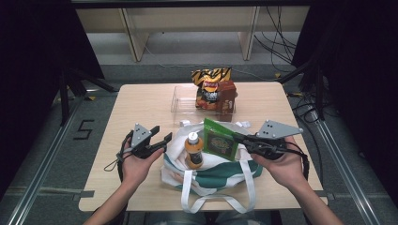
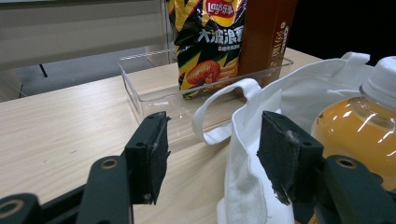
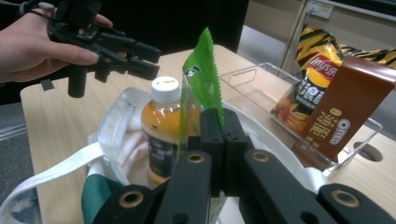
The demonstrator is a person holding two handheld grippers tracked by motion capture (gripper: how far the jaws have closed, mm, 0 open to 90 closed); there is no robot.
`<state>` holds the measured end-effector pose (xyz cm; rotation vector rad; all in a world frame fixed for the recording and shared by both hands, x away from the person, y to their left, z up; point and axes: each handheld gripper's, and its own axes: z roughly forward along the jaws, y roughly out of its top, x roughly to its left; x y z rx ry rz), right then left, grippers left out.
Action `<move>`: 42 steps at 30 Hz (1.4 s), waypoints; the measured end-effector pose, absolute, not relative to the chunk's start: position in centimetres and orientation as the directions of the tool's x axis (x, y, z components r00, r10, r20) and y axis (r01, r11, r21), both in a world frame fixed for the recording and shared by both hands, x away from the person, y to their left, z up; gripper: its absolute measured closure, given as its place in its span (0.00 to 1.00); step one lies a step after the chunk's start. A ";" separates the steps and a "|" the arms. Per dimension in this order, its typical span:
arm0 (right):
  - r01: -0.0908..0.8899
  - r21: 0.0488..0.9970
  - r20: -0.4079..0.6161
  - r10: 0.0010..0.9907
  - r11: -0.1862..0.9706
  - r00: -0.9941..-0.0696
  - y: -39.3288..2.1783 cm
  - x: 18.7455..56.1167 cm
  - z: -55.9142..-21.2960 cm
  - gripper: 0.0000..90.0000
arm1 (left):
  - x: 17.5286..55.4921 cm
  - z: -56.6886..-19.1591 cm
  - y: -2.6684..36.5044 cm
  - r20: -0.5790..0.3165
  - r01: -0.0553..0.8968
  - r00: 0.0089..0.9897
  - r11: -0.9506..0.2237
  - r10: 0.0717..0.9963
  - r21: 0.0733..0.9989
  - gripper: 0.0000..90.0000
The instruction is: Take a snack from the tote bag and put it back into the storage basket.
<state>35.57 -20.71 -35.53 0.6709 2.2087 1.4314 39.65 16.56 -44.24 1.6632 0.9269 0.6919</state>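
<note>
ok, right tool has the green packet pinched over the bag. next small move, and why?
Probably carry the green packet towards the clear tray. The right tool is shut on its edge, it already hangs clear above the tote bag, and the chips and brown box already stand in the tray.

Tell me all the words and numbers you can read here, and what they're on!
"Lay's": chip bag, whose Chinese characters I can't read surely.
"OREO": brown box; its other print is blurred.
"5": floor marking.
Orange bottle label: too blurred.
Green packet print: too small.
</note>
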 end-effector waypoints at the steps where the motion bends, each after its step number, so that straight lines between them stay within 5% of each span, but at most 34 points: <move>1: 0.171 0.917 -0.083 0.593 0.360 -0.801 -20.8 35.6 -35.4 1.00 | 39.7 -44.3 16.6 -0.015 0.230 0.535 -0.128 0.845 0.965 0.47; 42: 0.108 0.945 -0.117 0.627 0.309 -0.770 -21.3 36.6 -32.6 1.00 | 39.7 -44.1 16.7 -0.015 0.224 0.534 -0.124 0.845 0.967 0.47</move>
